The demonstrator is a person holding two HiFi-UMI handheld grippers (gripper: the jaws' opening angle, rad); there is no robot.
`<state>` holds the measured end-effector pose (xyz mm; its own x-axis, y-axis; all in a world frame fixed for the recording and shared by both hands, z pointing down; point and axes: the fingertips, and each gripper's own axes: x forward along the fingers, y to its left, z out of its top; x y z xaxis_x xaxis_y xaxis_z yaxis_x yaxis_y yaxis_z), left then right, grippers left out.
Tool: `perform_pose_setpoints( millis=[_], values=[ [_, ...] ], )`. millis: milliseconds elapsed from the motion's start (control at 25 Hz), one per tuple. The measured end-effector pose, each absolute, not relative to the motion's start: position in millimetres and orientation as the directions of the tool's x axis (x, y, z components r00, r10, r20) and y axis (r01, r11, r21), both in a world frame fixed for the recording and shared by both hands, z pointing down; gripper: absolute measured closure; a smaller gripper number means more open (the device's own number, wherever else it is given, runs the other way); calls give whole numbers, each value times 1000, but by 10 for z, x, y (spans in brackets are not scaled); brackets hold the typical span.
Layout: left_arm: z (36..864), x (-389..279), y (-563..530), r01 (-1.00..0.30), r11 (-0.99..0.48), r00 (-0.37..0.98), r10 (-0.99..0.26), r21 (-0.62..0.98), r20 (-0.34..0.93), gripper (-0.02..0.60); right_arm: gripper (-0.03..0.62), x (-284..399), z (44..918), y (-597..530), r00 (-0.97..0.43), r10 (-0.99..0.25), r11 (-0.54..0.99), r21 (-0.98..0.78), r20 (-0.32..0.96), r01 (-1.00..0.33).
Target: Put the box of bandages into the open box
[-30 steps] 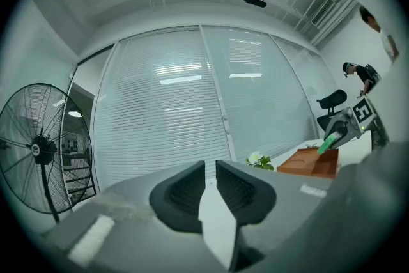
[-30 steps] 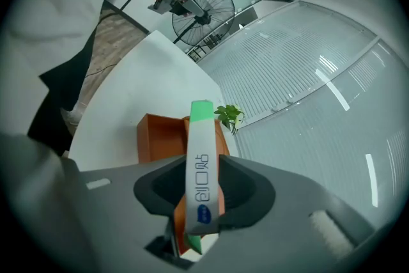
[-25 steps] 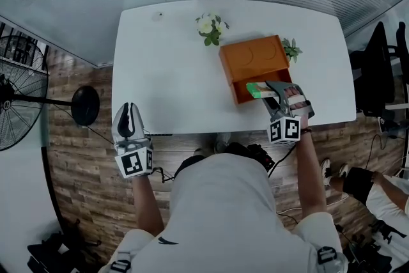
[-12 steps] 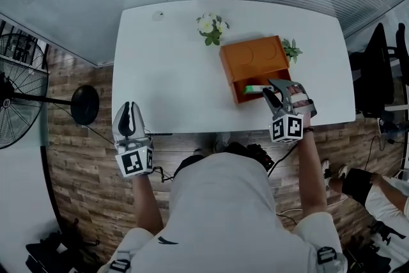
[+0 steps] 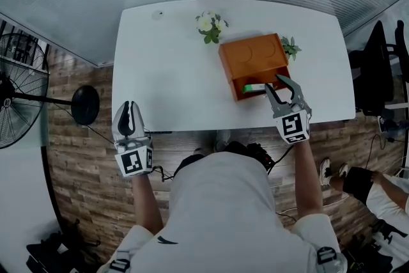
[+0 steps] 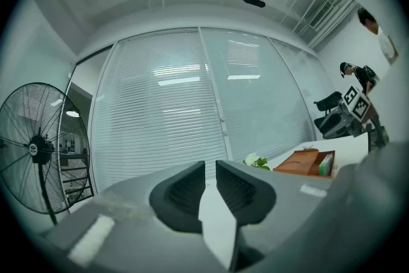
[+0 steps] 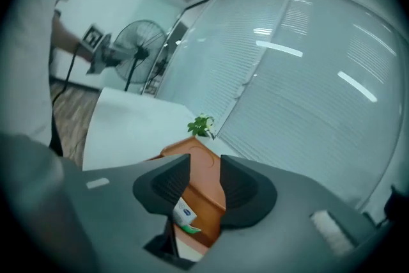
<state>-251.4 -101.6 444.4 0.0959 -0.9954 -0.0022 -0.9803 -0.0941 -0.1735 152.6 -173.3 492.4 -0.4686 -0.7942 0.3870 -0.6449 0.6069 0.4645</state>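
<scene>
**Orange box (image 5: 252,55) holds the box of bandages (image 5: 254,88); right gripper (image 5: 276,84) is empty**

- Bandages: the green-and-white pack lies inside the open part of the orange box, on the side facing the person. The right gripper view shows the same thing, with the pack (image 7: 184,214) down in the box (image 7: 195,166).
- Right gripper: the jaws stand fairly wide and have just been closing a bit. Nothing is between the pads. In its own view (image 7: 204,181) the gap between them only frames the box and the pack, and both lie beyond the pads. In the head view its tips sit just beside the open end of the box, near the pack. I can't tell contact from that angle.
- Left gripper (image 5: 128,113): it is held level off the near left edge of the white table (image 5: 166,80), well apart from the box. In its own view (image 6: 211,177) the jaws are drawn in to a thin slit with nothing in it. From there the orange box (image 6: 305,162) shows far off to the right.
- Other things: white flowers (image 5: 209,25) stand just behind the box, and a small green plant (image 5: 291,46) is at its far right corner. A floor fan (image 5: 19,102) stands to the left of the table.
</scene>
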Motion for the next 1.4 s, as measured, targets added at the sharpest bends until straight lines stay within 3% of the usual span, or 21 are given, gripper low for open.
perform_pose_setpoints(
  millis=[120,240,1400],
  values=[
    [4431,-2487,-993,-979,-100,103,-995,-176,-7,519,476,1661,4721,-1687,-442,-860,505,311,254,-805],
    [4420,-2435,-984,-976,-112,116,-993,-186,-13,522,592,1804,4650,-1593,-354,-920,388,260,170,-884],
    [4341,-2390,-721,-973,-143,155,-986,-182,-54,554,595,1820,4488,-1028,-287,-951,305,197,116,-932]
  ],
)
